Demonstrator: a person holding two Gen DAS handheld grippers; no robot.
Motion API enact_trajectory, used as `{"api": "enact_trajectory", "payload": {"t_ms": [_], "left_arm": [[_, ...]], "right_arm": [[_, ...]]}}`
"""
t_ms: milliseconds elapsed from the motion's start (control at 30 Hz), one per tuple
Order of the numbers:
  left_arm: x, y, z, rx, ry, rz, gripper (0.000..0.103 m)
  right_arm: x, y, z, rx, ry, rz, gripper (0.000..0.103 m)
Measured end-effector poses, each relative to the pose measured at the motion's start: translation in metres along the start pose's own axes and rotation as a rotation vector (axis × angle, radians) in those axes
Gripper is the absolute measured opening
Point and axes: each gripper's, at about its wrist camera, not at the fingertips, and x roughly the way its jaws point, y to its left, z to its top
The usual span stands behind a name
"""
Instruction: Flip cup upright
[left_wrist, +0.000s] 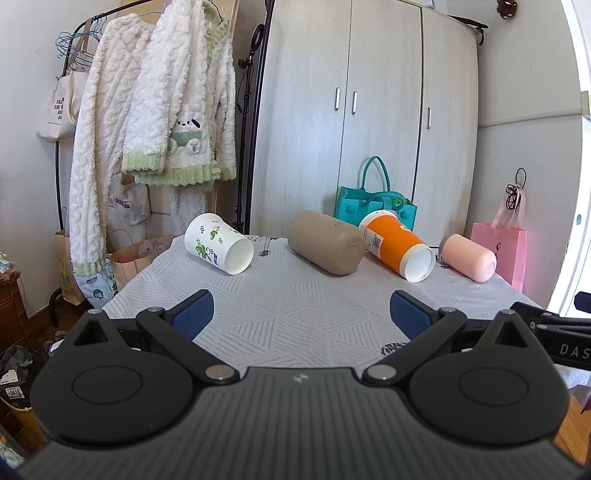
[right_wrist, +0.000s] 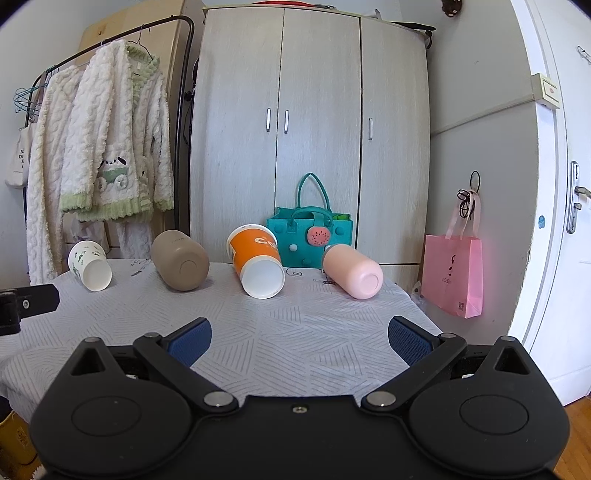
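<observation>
Four vessels lie on their sides in a row at the far part of the table (left_wrist: 295, 317). From left: a white paper cup with green leaf print (left_wrist: 218, 243) (right_wrist: 90, 265), a tan bottle (left_wrist: 327, 242) (right_wrist: 180, 260), an orange paper cup (left_wrist: 397, 245) (right_wrist: 256, 260), and a pink bottle (left_wrist: 469, 256) (right_wrist: 352, 271). The paper cups' open mouths face me. My left gripper (left_wrist: 301, 314) is open and empty, short of the tan bottle. My right gripper (right_wrist: 299, 341) is open and empty, short of the orange cup.
A teal felt bag (right_wrist: 310, 236) stands behind the table against a grey wardrobe (right_wrist: 314, 129). A pink paper bag (right_wrist: 454, 273) hangs at the right by a white door. A clothes rack with fluffy white robes (left_wrist: 155, 122) stands at the left, with bags below.
</observation>
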Motion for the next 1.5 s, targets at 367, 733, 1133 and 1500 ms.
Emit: {"api": "enact_trajectory", "payload": {"t_ms": [367, 733, 1133, 1500], "left_arm": [[0.003, 0.003, -0.001, -0.017, 0.060, -0.012, 0.103], [0.025, -0.017, 0.040, 0.047, 0.244, -0.026, 0.103], [0.082, -0.089, 0.115, 0.214, 0.360, -0.241, 0.103], [0.142, -0.180, 0.131, 0.388, 0.378, -0.342, 0.103]], "right_arm": [[0.005, -0.002, -0.001, 0.018, 0.041, 0.019, 0.103], [0.003, -0.024, 0.027, -0.062, 0.089, 0.154, 0.103], [0.040, -0.087, 0.085, -0.107, 0.243, 0.349, 0.103], [0.110, -0.116, 0.100, -0.089, 0.348, 0.434, 0.102]]}}
